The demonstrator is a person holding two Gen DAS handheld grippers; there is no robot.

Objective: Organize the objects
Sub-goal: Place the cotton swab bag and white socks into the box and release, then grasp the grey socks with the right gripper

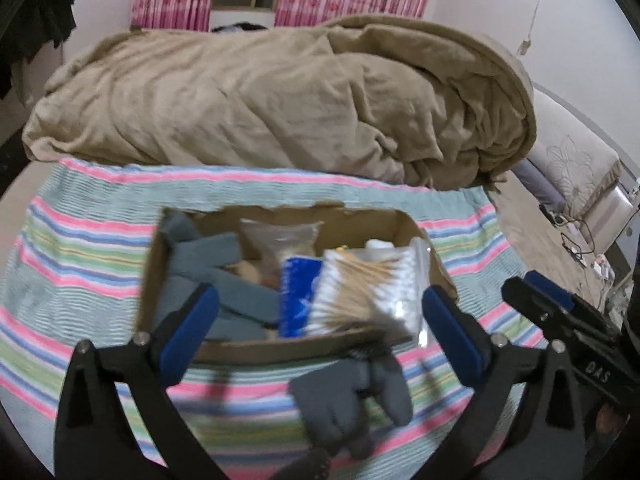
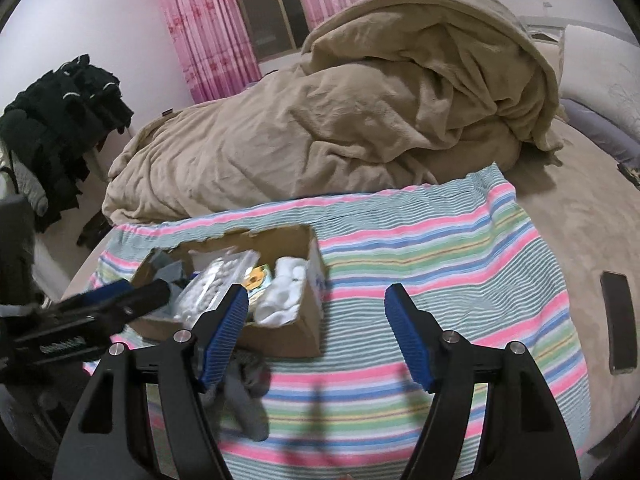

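Left tongs (image 1: 320, 320) are spread wide w/ nothing between the blue pads, hanging over the near edge of the cardboard box (image 1: 156, 264). Right tongs (image 2: 316, 332) are also wide apart and hold nothing, over the striped cloth (image 2: 460, 264) just right of the box.

Box sits on the striped cloth, which is laid across the bed (image 2: 580, 216). Inside, left to right in the left wrist view: gray fabric pieces (image 1: 224, 276), a clear bag w/ tan contents (image 1: 280, 236) toward the far side, a blue packet (image 1: 298, 296) standing upright, and a clear pack of cotton swabs (image 1: 368, 288) leaning at the near right. Right wrist view adds white socks (image 2: 284, 288) at the box's right end and a small yellow-green item (image 2: 260, 276) beside them; can't tell what that item is.

A gray glove (image 1: 344, 396) lies on the cloth outside the box, just near of its front wall, between the left tongs' fingers in that view. Something dark sits at its far end against the box wall, too blurred to ID.

Beige blanket (image 1: 280, 100) is heaped on the far side of the bed, its near edge touching the cloth. A dark phone (image 2: 618, 320) lies on the bed well right of the cloth. Pink curtains (image 2: 208, 28) hang on the far wall, dark clothes (image 2: 60, 120) piled far left.
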